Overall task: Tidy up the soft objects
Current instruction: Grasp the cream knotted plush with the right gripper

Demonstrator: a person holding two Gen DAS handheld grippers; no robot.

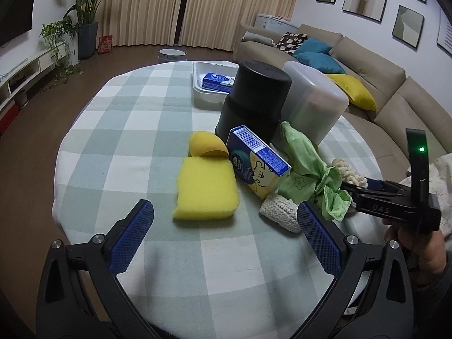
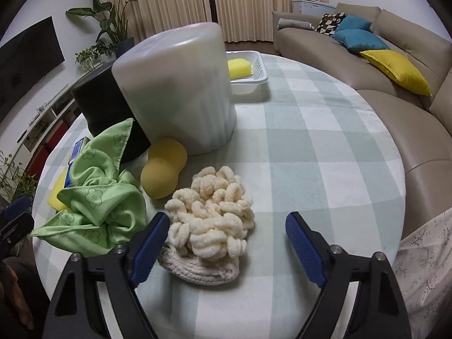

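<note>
My left gripper [image 1: 224, 216] is open just in front of a yellow rectangular sponge [image 1: 206, 188]. Behind it lie a rounded yellow sponge [image 1: 206, 144] and a blue tissue pack [image 1: 258, 161]. My right gripper [image 2: 226, 228] is open around a cream chenille scrubber [image 2: 212, 217] lying on a knitted cream cloth [image 2: 197, 271]. A crumpled green cloth [image 2: 99, 195] lies to its left. A peanut-shaped yellow sponge [image 2: 163, 172] sits behind. The white tray [image 2: 254, 84] at the back holds a yellow sponge [image 2: 238, 67] and a blue tissue pack [image 1: 216, 80].
A black cylinder [image 1: 254, 99] and a translucent white bin [image 2: 175, 90] stand upside down mid-table. The round table has a green checked cloth [image 1: 113, 130]. A beige sofa [image 2: 409, 107] with cushions curves along the right. Plants and a TV unit stand at left.
</note>
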